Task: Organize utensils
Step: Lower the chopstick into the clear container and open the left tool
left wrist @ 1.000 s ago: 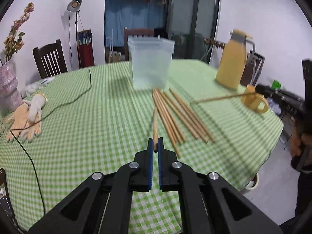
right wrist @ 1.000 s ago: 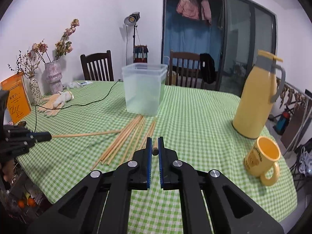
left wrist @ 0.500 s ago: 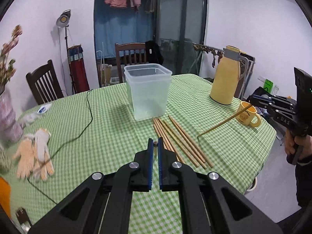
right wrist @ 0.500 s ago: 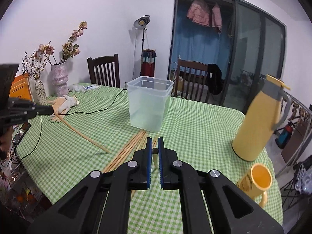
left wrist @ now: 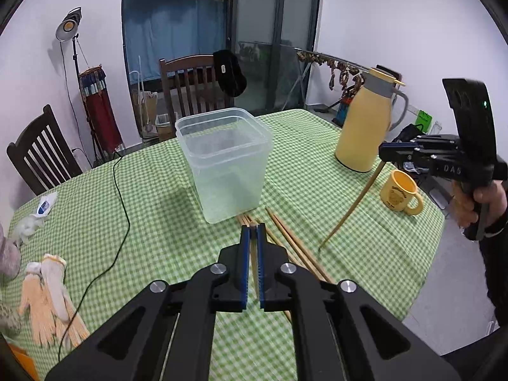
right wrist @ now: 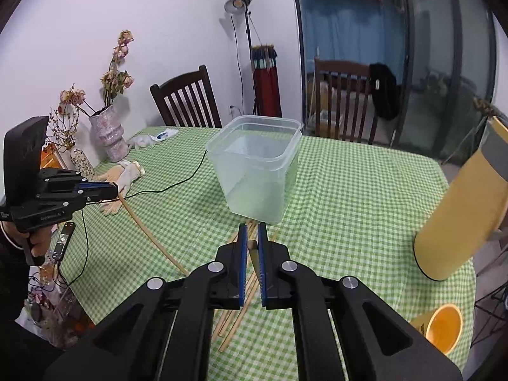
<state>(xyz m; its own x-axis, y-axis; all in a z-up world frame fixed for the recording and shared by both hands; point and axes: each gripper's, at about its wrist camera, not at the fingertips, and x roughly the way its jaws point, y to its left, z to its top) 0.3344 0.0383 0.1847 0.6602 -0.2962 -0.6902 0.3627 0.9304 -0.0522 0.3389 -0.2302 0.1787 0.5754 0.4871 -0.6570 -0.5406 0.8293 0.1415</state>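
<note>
My left gripper (left wrist: 252, 231) is shut on a wooden chopstick (left wrist: 254, 254) that hangs down, lifted above the green checked table (left wrist: 158, 222). It also shows in the right wrist view (right wrist: 114, 190), its chopstick (right wrist: 149, 231) slanting down. My right gripper (right wrist: 252, 231) is shut on another chopstick (right wrist: 254, 252); in the left wrist view this gripper (left wrist: 385, 155) holds its chopstick (left wrist: 352, 206) slanting to the table. A clear plastic tub (left wrist: 223, 162) stands upright ahead of both, empty; it shows in the right wrist view too (right wrist: 257, 165). Several loose chopsticks (left wrist: 295, 244) lie in front of it.
A yellow thermos jug (left wrist: 365, 120) and yellow mug (left wrist: 401, 192) stand at the right. Work gloves (left wrist: 50, 298) and a black cable (left wrist: 120, 190) lie at the left. A vase of dried flowers (right wrist: 108, 139) and wooden chairs (right wrist: 187, 101) border the table.
Both grippers have risen and tilted down, each carrying its chopstick from level to hanging steeply. The tub now looks nearer in both views.
</note>
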